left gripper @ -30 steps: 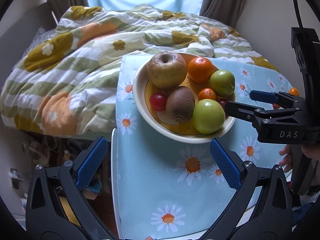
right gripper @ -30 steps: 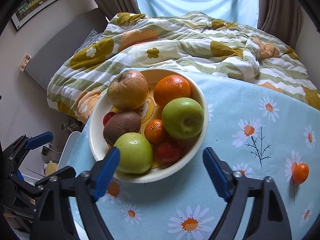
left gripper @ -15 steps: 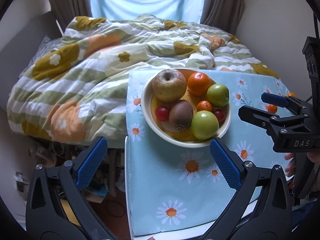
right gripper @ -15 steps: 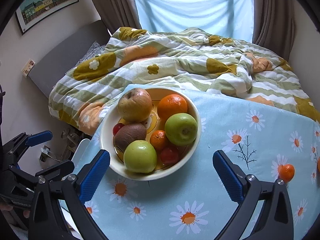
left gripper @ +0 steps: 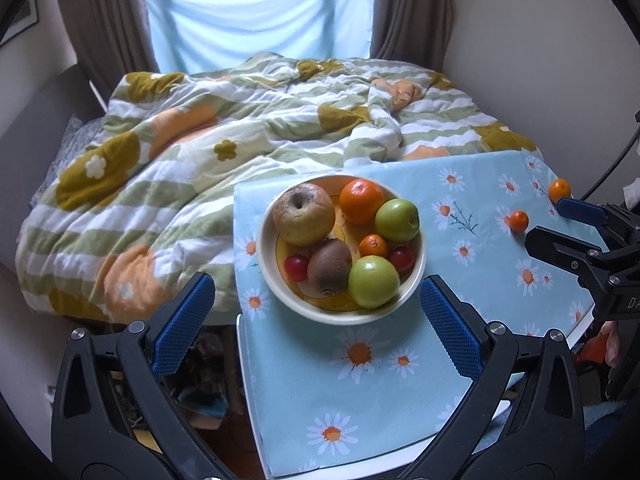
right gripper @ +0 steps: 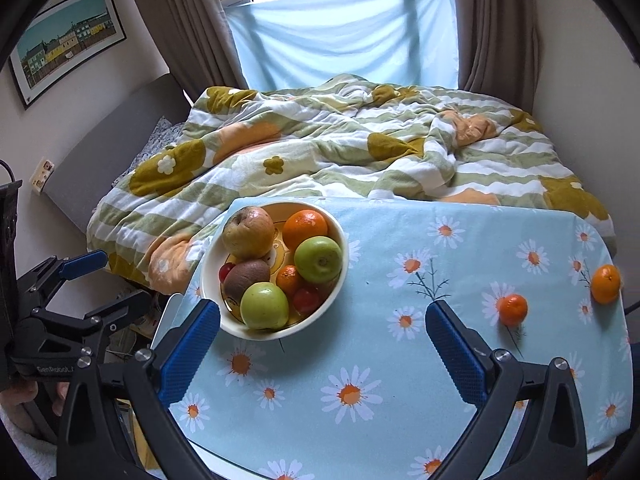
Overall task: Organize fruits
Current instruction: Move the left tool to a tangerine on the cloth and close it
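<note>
Both grippers risen, backed off bowl (left gripper: 416, 280); right gripper (right gripper: 322, 350) fingers widened, empty.

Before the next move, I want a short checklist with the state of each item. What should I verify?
1. Right gripper open, nothing between its fingers: ok.
2. Left gripper open, holding nothing: ok.
3. Two small oranges, near one and far one, lie outside the bowl on the tablecloth: not ok.
4. Far orange safely away from the table edge: cannot tell.
5. Room left in the bowl, which looks nearly full: cannot tell.
</note>
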`<state>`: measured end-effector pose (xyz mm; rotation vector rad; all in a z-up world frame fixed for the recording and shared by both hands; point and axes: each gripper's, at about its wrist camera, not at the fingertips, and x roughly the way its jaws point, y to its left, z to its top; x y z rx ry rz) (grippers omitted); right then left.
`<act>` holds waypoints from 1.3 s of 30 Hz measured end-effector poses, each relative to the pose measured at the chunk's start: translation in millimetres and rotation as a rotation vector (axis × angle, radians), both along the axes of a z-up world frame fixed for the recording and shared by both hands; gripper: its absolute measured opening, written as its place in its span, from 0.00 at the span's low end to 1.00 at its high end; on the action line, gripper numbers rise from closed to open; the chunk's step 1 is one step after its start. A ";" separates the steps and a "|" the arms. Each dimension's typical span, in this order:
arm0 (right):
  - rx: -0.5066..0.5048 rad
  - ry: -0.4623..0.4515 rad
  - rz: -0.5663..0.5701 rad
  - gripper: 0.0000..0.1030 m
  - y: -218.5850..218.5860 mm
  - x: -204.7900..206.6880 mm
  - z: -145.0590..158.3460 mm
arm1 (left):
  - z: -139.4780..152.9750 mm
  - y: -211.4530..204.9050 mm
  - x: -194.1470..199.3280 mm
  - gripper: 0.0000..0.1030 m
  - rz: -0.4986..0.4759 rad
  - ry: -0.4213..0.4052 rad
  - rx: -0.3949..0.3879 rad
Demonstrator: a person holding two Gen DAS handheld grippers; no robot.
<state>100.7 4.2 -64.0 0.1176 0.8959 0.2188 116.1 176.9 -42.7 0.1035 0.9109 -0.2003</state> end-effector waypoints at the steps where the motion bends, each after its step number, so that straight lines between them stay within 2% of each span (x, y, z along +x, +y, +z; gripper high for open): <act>1: -0.005 -0.004 -0.010 0.99 -6.7 -1.6 2.5 | 2.6 -6.5 0.5 1.00 -0.006 -0.007 0.002; 6: -0.002 -0.007 -0.038 1.00 -49.9 -7.2 9.0 | 7.2 -47.7 4.3 1.00 -0.015 -0.022 0.029; 14: -0.007 0.006 -0.016 1.00 -127.0 -12.8 8.5 | -2.0 -128.2 12.7 1.00 0.013 0.028 -0.040; 19: -0.021 0.012 -0.020 1.00 -172.7 -9.0 1.4 | -15.5 -178.9 17.5 1.00 -0.005 0.050 -0.034; 26: -0.035 0.048 -0.016 1.00 -233.7 5.5 -22.8 | -42.6 -241.0 32.6 1.00 -0.008 0.089 -0.056; 36: -0.058 0.062 0.014 1.00 -298.5 31.8 -59.9 | -87.9 -302.4 52.7 1.00 -0.016 0.117 -0.074; 39: -0.090 0.062 0.020 1.00 -310.2 37.4 -68.0 | -103.5 -316.8 56.4 0.95 -0.036 0.139 -0.077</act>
